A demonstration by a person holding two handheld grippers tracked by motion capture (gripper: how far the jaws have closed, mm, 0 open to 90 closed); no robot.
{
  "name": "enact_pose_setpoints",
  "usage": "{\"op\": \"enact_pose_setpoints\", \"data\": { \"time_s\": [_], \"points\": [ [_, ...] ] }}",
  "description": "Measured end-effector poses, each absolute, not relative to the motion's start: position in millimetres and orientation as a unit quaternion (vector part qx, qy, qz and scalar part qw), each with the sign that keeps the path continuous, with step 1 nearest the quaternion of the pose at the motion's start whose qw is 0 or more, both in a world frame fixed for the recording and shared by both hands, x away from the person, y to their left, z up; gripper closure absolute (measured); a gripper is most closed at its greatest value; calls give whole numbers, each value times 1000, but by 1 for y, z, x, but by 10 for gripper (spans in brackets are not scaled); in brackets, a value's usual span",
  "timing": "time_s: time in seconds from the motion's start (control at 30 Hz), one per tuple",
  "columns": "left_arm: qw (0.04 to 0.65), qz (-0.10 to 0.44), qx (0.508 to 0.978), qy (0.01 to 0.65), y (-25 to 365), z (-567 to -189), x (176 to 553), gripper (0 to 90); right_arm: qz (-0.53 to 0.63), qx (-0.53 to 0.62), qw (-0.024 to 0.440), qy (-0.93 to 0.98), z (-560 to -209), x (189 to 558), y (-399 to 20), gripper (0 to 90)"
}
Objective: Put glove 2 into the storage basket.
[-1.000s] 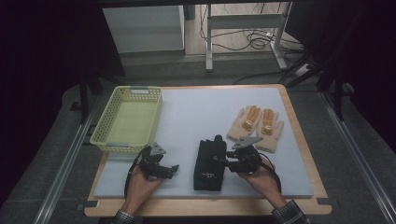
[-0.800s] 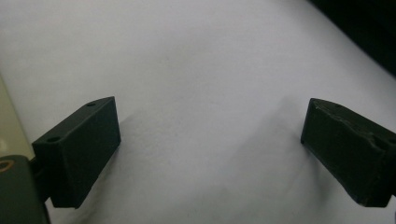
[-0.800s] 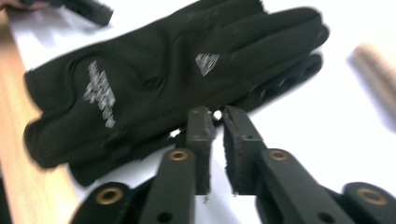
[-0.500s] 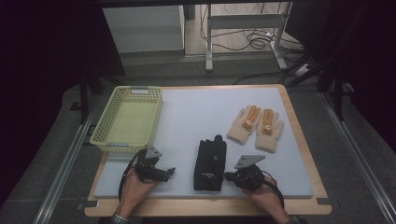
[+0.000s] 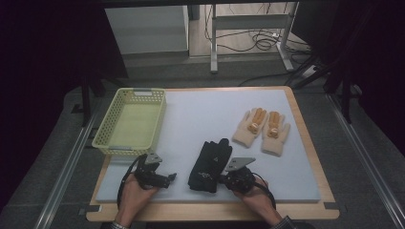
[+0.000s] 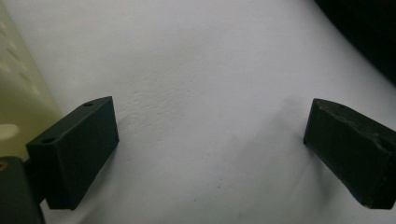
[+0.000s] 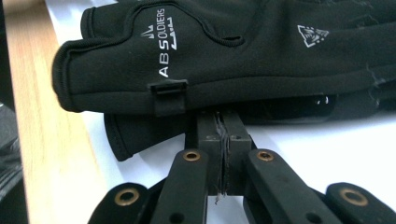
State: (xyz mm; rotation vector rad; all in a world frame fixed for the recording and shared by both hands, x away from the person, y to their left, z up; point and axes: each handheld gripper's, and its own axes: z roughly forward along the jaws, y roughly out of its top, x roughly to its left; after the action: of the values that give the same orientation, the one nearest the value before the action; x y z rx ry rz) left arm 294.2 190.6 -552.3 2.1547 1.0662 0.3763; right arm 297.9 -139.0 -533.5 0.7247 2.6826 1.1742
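A pair of black gloves (image 5: 210,164) lies stacked on the white mat (image 5: 200,119), near its front edge; the right gripper view shows white lettering on the top black glove (image 7: 187,51). My right gripper (image 5: 223,180) is just right of their cuffs. Its jaws are pressed together, and their tips (image 7: 219,116) are tucked under the top glove's edge. No fabric shows between the pads. My left gripper (image 5: 168,178) rests low over bare mat left of the gloves, and its jaws stand wide apart around nothing (image 6: 210,140). A beige glove pair (image 5: 261,126) lies at the right.
A yellow mesh basket (image 5: 131,121) stands at the mat's left, with its wall (image 6: 14,93) close beside my left gripper. The wooden table edge (image 5: 210,210) runs along the front. Cables and metal frame legs (image 5: 248,43) lie on the floor beyond the table.
My right hand has drawn back toward the front edge and sunk lower beside the gloves' cuffs. The left hand and the gloves have stayed put.
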Motion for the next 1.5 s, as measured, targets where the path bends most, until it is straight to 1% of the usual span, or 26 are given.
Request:
{"op": "enact_pose_setpoints", "data": {
  "time_s": [0.3, 0.53, 0.63, 0.73, 0.77, 0.8, 0.9, 1.0, 1.1, 1.13, 1.17, 1.23, 1.3, 1.33, 1.37, 1.4, 1.5],
  "points": [
    [349, 145, 828, 413, 190, -553, 294, 36, 392, 250, 73, 882, -536, 311, -116, 875],
    [349, 144, 828, 415, 190, -553, 294, 35, 386, 249, 87, 884, -536, 325, -89, 874],
    [349, 144, 828, 415, 190, -553, 294, 35, 387, 249, 85, 884, -537, 327, -87, 873],
    [349, 144, 828, 415, 190, -553, 294, 35, 391, 250, 76, 883, -536, 326, -89, 835],
    [349, 144, 828, 415, 190, -553, 294, 35, 391, 250, 76, 883, -536, 326, -89, 835],
    [350, 143, 828, 415, 190, -553, 294, 35, 387, 246, 79, 885, -535, 322, -93, 814],
    [350, 143, 828, 415, 190, -553, 294, 35, 388, 245, 79, 885, -532, 320, -97, 792],
    [350, 143, 828, 415, 190, -553, 294, 35, 387, 248, 90, 883, -526, 318, -111, 752],
    [350, 143, 828, 415, 190, -553, 294, 35, 388, 254, 97, 881, -522, 318, -120, 733],
    [350, 142, 828, 415, 191, -553, 294, 34, 387, 260, 102, 879, -520, 319, -129, 704],
    [350, 142, 828, 415, 191, -553, 294, 34, 387, 260, 102, 879, -520, 319, -129, 704],
    [350, 142, 828, 415, 191, -553, 294, 34, 385, 274, 110, 874, -518, 320, -144, 664],
    [349, 142, 828, 414, 191, -553, 294, 34, 385, 277, 112, 873, -518, 320, -148, 651],
    [350, 142, 828, 414, 191, -553, 294, 34, 384, 290, 118, 869, -518, 322, -161, 622],
    [350, 142, 828, 414, 191, -553, 294, 33, 384, 290, 118, 869, -518, 322, -161, 622],
    [350, 142, 828, 414, 191, -553, 294, 33, 382, 301, 122, 865, -518, 323, -172, 589],
    [349, 140, 829, 413, 191, -553, 294, 26, 380, 318, 133, 859, -519, 324, -187, 550]
  ]
}}
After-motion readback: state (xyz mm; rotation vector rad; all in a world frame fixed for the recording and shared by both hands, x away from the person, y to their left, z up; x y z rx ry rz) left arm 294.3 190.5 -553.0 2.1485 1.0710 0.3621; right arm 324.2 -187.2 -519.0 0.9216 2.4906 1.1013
